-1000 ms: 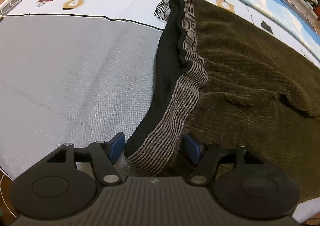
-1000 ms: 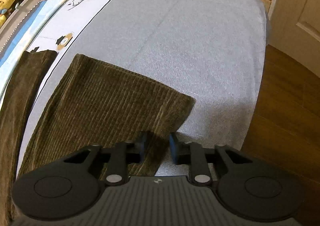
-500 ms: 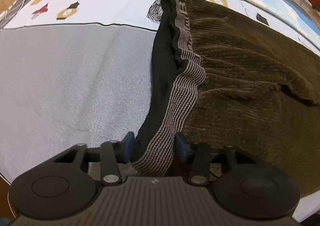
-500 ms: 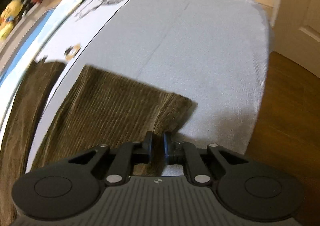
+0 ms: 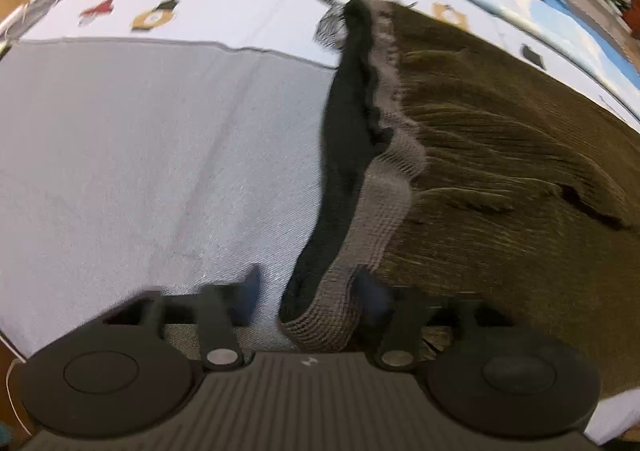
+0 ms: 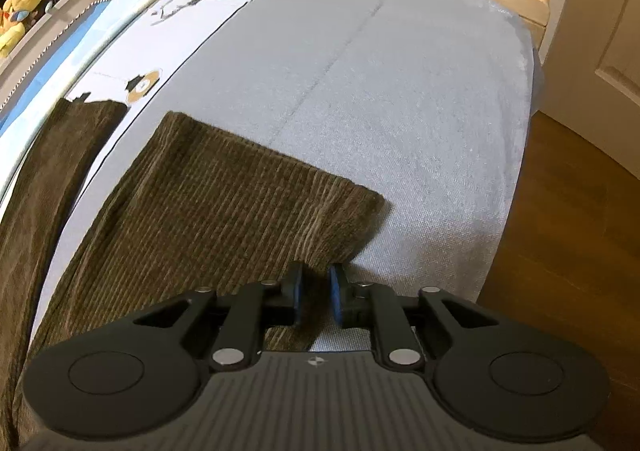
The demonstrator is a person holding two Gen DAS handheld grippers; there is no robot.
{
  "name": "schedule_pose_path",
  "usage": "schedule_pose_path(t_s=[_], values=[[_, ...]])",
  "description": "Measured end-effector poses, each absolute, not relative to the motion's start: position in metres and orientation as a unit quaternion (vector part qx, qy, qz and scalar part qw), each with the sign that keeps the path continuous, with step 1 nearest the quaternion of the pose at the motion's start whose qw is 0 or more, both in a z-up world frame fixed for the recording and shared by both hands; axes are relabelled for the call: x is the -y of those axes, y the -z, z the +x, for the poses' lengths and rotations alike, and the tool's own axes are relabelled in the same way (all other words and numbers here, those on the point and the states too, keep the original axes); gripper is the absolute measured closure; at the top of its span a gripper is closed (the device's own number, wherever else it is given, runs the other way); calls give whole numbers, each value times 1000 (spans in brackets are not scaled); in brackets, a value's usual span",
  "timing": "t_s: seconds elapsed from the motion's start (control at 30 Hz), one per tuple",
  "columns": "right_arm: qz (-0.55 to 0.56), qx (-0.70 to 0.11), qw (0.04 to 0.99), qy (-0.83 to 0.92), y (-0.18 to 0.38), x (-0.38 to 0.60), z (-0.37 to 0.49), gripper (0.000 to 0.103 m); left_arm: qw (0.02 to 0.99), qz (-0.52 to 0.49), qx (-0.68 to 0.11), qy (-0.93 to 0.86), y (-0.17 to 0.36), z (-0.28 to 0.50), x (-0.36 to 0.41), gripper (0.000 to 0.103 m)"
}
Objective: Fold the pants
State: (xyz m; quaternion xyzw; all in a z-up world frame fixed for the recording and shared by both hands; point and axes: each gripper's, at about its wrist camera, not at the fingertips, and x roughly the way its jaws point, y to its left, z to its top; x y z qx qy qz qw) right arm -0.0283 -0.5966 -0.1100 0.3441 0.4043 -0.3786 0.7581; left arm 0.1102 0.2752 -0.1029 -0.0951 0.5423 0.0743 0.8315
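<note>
At the left end of the garment, the left tool (image 5: 306, 293) hangs over the waistband (image 5: 384, 187) of the brown corduroy pants (image 5: 500, 155), which lie spread on the bed (image 5: 140, 155). Its jaws are opening: the near end of the striped grey elastic sits between them, close against the right pad (image 5: 370, 291), while the left pad stands clear over bare grey sheet. Nothing looks pinched, so I judge the waistband is not gripped at this moment. The black lining of the waist shows turned outward along the band, and the cloth behind it is rumpled in a few ridges.

At the other end, the right tool (image 6: 316, 295) sits at the near corner of one leg cuff (image 6: 280, 195). Its jaws stand only narrowly apart and are opening; the corduroy edge reaches up between the blue pads, but whether they press on it cannot be told from this view. The second leg (image 6: 60, 155) lies apart to the left, with a strip of sheet between the two.

Judged from this layout, the folding has hardly begun: the pants are at full length, legs unstacked, no fold visible. What remains is laying one leg onto the other, then folding along the length.
</note>
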Motion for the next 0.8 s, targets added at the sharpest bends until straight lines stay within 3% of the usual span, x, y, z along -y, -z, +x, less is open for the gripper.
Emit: schedule_pose_path(t_s=[0.03, 0.07, 0.23, 0.27, 0.33, 0.43, 0.5, 0.8], values=[[347, -414, 754, 374, 113, 596, -27, 73, 832, -94, -542, -72, 105, 112, -275, 29], [350, -423, 751, 368, 116, 596, -26, 70, 832, -91, -543, -67, 107, 113, -273, 29], [330, -431, 762, 354, 116, 589, -19, 69, 828, -72, -555, -35, 120, 122, -259, 31], [325, -432, 763, 354, 115, 587, -18, 71, 829, -61, -555, -34, 120, 123, -255, 34], [314, -430, 768, 356, 113, 586, -17, 85, 833, -40, -551, -29, 118, 123, -249, 42], [319, -417, 773, 356, 110, 588, -18, 90, 840, -27, -542, -28, 112, 118, -247, 59], [324, -405, 775, 360, 107, 589, -20, 90, 845, -30, -533, -36, 106, 114, -250, 80], [314, -373, 799, 352, 92, 582, -21, 91, 868, -65, -492, -25, 75, 89, -260, 87]])
